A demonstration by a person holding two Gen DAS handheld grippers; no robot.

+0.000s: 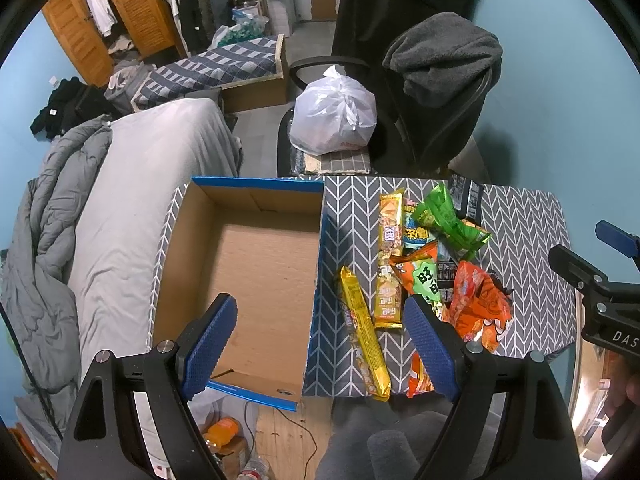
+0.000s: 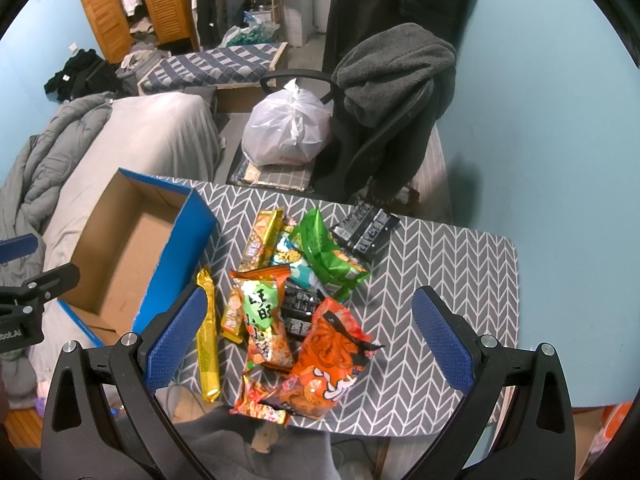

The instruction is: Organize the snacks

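The left gripper [image 1: 320,336] and right gripper [image 2: 310,328] hover with jaws spread wide, holding nothing. Snacks [image 2: 304,304] lie piled on the counter [image 2: 460,264], beside the empty box [image 1: 256,264].

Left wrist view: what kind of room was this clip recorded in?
Most likely a lived-in bedroom. A bed with grey sheet and rumpled grey duvet sits beside the small table with grey chevron cloth, and a wooden louvred wardrobe with a rack of hanging clothes stands behind.
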